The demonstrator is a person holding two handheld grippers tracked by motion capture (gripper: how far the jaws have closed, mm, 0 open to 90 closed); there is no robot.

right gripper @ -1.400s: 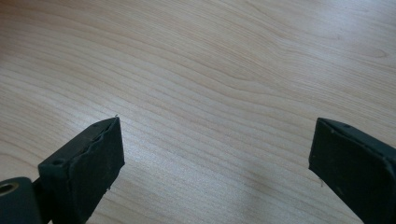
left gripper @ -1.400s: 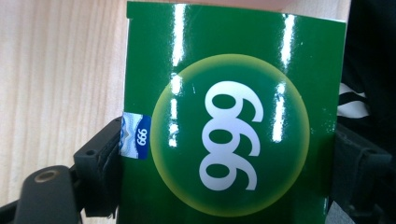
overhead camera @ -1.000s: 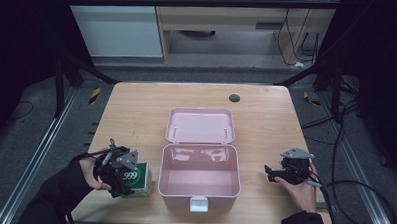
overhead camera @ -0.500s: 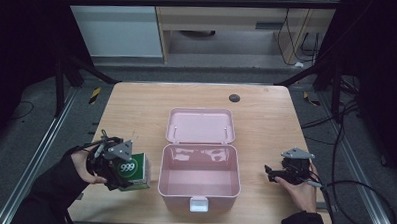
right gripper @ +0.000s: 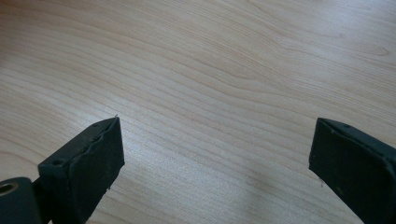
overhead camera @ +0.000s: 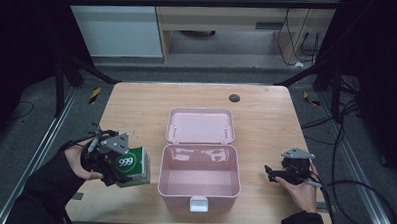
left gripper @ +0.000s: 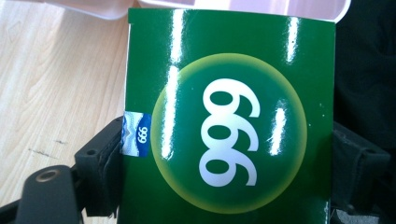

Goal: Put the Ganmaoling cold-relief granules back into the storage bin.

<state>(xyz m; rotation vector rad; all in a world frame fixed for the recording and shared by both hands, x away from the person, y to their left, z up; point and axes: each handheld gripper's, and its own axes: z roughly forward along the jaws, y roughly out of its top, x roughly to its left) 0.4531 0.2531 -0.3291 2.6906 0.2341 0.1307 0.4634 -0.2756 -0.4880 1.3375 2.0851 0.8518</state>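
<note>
A green carton (overhead camera: 132, 164) printed with "999" in a yellow-ringed circle hangs just above the table, left of the pink box (overhead camera: 200, 187). My left gripper (overhead camera: 120, 170) is shut on it, and in the left gripper view the carton (left gripper: 231, 123) spans the whole space between the two black pads (left gripper: 105, 170). The pink box stands with its lid (overhead camera: 201, 125) laid back and its inside bare. My right gripper (overhead camera: 270, 173) rests low over the table right of the box, jaws wide apart with bare wood (right gripper: 215, 93) between them.
The wooden table (overhead camera: 136, 110) has a small dark round mark (overhead camera: 234, 97) near its far edge. A white latch (overhead camera: 199, 204) sticks out at the box's near side. Dark floor, metal rails and cables surround the table.
My left gripper has lifted the green carton off the table and tipped it a little toward the box. The right gripper has stayed where it was.
</note>
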